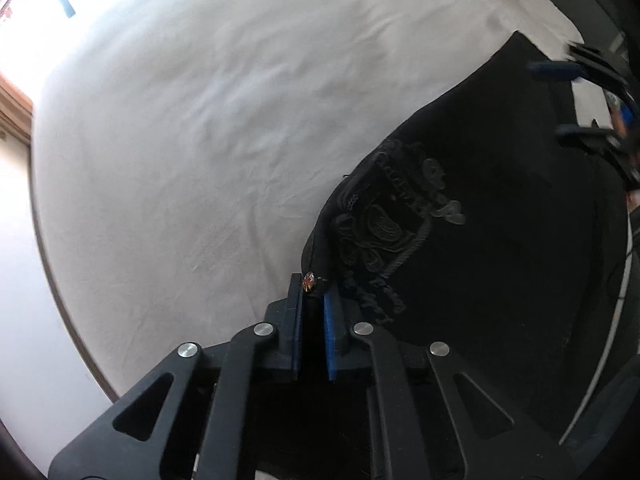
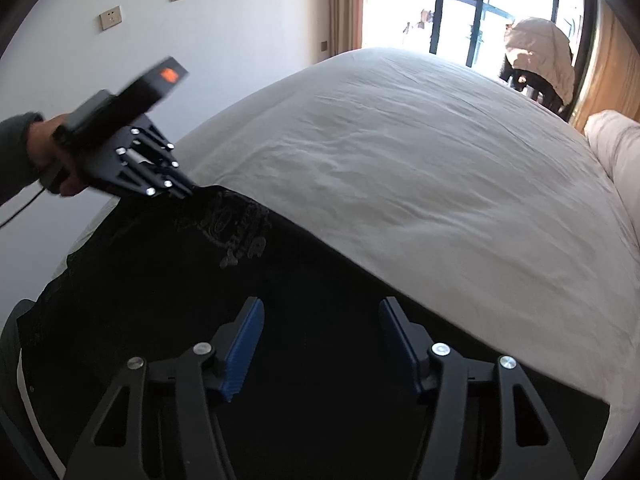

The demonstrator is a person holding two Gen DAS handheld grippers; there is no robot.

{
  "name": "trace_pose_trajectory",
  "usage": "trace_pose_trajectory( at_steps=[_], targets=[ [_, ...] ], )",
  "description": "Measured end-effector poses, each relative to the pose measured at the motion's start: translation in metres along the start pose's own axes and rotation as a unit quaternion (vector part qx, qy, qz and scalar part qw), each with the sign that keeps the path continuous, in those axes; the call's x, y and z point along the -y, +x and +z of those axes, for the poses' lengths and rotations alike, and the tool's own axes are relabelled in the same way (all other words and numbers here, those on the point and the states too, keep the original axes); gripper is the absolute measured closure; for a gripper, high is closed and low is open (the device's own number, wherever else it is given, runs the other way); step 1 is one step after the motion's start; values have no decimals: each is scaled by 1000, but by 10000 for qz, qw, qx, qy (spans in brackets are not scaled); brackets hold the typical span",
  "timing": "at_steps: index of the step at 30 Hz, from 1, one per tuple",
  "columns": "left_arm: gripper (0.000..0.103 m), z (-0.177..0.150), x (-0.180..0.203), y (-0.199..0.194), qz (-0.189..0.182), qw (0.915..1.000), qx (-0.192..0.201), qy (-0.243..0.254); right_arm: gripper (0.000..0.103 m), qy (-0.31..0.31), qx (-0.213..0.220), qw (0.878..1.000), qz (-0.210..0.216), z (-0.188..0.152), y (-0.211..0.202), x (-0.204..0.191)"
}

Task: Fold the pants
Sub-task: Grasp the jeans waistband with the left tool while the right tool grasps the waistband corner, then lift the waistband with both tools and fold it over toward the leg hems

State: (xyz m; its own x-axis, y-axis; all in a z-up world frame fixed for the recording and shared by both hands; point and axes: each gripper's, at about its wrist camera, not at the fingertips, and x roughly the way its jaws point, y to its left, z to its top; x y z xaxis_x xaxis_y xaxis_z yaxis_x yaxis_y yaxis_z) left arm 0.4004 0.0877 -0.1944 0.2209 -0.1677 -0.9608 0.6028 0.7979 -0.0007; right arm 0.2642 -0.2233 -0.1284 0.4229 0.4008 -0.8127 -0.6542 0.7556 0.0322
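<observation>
Black pants (image 1: 500, 240) with dark embroidery and a small metal button lie on the white bed sheet (image 1: 200, 140). My left gripper (image 1: 314, 300) is shut on the pants' waistband corner by the button; it also shows in the right wrist view (image 2: 188, 192), pinching the same edge. My right gripper (image 2: 320, 320) is open, its blue pads hovering just over the black pants (image 2: 280, 320) near their far edge, gripping nothing. In the left wrist view the right gripper (image 1: 560, 96) appears blurred at the far right above the cloth.
The bed sheet (image 2: 400, 160) stretches wide beyond the pants. A pillow (image 2: 616, 148) lies at the right edge. A window and a chair with a pale coat (image 2: 540, 60) stand behind the bed. A white wall with sockets (image 2: 112, 18) is at the left.
</observation>
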Motion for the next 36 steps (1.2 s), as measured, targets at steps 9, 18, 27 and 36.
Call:
trace_pose_trajectory(
  at_steps=[9,18,27,36],
  targets=[
    [97,-46,55,-35,680,9922,897,531,54,-792,-367,9961,135,31,30,-8],
    [97,-57,64,-66,693,9903,1143,375,56,-1346,-965,9859,222,29,48,-13],
    [97,-71,66,-80,623,9903,1195,347,78,-1409,-1237,9821,159,31,71,-10],
    [97,-71,66,-80,602,9900,1256,202,94,-1263,-1110,9857,114,32,60,-15]
  ],
)
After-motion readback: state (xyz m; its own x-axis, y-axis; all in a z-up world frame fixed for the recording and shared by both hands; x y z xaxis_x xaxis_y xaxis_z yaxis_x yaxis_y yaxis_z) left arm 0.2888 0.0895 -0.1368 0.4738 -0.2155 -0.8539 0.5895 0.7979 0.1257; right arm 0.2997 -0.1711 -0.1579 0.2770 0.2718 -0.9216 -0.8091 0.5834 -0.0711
